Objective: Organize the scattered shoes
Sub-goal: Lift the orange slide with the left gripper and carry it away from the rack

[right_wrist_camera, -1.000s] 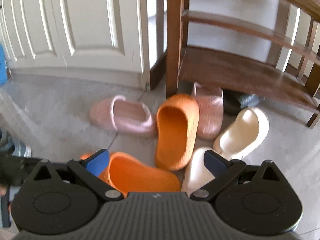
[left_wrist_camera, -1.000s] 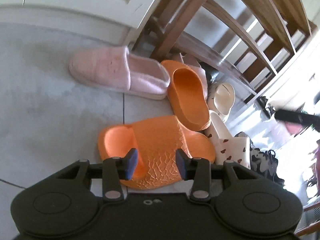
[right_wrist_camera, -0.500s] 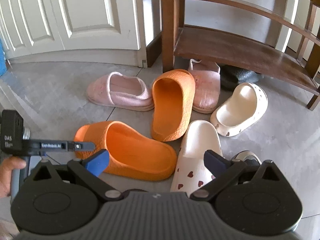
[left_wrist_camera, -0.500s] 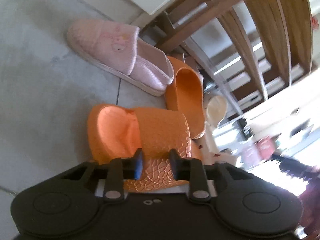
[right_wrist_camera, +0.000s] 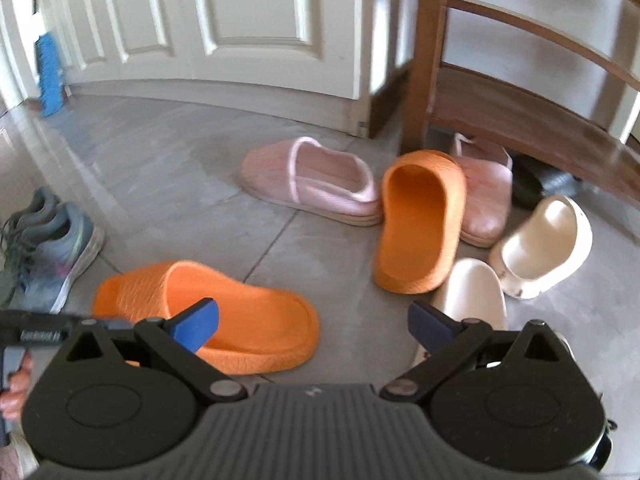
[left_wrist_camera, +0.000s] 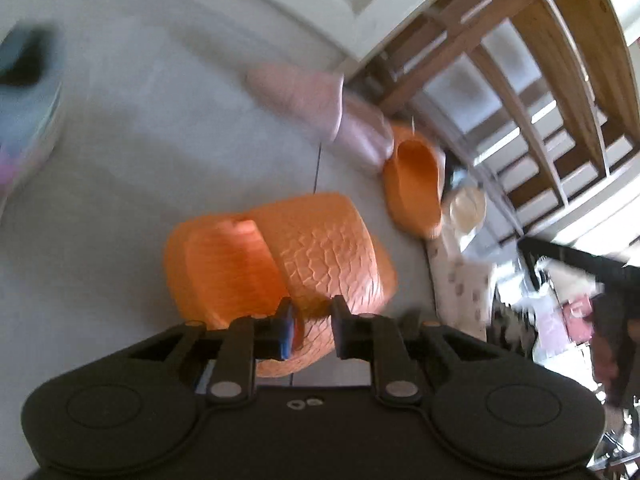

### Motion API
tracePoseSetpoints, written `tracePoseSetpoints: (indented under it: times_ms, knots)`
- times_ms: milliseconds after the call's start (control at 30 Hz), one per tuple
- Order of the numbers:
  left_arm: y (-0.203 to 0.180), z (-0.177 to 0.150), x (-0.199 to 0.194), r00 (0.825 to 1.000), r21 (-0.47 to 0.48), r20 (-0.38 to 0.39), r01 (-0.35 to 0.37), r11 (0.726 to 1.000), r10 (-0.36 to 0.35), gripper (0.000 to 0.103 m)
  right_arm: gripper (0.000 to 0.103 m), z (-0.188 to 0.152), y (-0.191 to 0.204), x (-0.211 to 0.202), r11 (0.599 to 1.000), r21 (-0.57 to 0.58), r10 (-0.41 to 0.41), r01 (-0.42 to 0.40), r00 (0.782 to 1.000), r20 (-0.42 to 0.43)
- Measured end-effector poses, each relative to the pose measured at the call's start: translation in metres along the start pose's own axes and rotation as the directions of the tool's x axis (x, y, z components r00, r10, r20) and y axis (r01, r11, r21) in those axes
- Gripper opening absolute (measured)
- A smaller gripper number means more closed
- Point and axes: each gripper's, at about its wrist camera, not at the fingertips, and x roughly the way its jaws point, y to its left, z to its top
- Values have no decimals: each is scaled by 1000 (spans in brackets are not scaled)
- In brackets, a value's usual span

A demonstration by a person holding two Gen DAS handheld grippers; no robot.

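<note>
**Orange slide in the left claw**

On the grey tile floor [right_wrist_camera: 208, 184], near the white door [right_wrist_camera: 256, 20], an orange slide [left_wrist_camera: 280, 256] lies apart from the other shoes. It is a moulded slipper with a crackled, scale-like pattern across its broad strap and a smooth, ribbed footbed. The left gripper [left_wrist_camera: 310, 326] has its jaws closing narrowly on the edge of the strap, the slide's rim between the pads. In the right wrist view the same slide [right_wrist_camera: 224, 320] lies just in front of the right gripper [right_wrist_camera: 314, 324], whose jaws stand wide with nothing between them.

Its mate [right_wrist_camera: 420, 220] lies farther off by the leg of the wooden rack [right_wrist_camera: 520, 120], touching a pink slipper [right_wrist_camera: 312, 180] on one side and a second pink one [right_wrist_camera: 486, 188] on the other. Two cream clogs [right_wrist_camera: 544, 240] lie beside them. Grey sneakers [right_wrist_camera: 48, 240] stand at the left edge.
</note>
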Motion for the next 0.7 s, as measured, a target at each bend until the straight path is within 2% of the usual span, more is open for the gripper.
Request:
tracePoseSetpoints:
  times_ms: [33,100,200,267,333,367,400,433,467,533,600,700]
  knots:
    - [0,-3,1,1000,0,-25,13,1000,-13,15,101,-1,3,1,1000,-7,3,-3,1000,-3]
    - [-1,-8,5,996,-2,-75,43,999,-43,24,101,-1,4,2,1000,-6,6,-6,1000,-11]
    - [-5,-4,-4,994,74,-101,52,996,-44,26,101,0,5,3,1000,-3,1,-1,1000,-12]
    - [-7,2,-16,996,135,-85,32,990,-20,26,101,4,4,2,1000,-5,-8,8,1000,3]
    - [-18,18,-29,1000,246,-21,-12,969,17,26,101,6,3,2,1000,4,-15,15,1000,14]
    - [-24,25,-36,999,300,14,-36,953,34,26,101,8,1,3,1000,12,-20,20,1000,21]
    - [-36,38,-40,996,371,76,-74,926,49,27,101,9,0,4,999,17,-29,28,999,24]
    - [-43,44,-41,993,404,108,-93,910,54,28,101,11,-2,5,999,20,-40,39,999,28]
    - [-61,61,-37,982,486,182,-138,863,54,28,101,12,-4,5,998,24,-51,50,998,33]
    - [-86,82,-23,963,574,265,-191,796,40,28,101,15,-7,5,997,29,-73,72,996,41]
    - [-110,103,0,950,633,311,-219,743,15,28,101,21,-19,1,993,56,-111,107,992,64]
    - [-138,139,46,945,676,326,-239,697,8,32,101,27,-38,-8,980,106,-178,169,981,79]
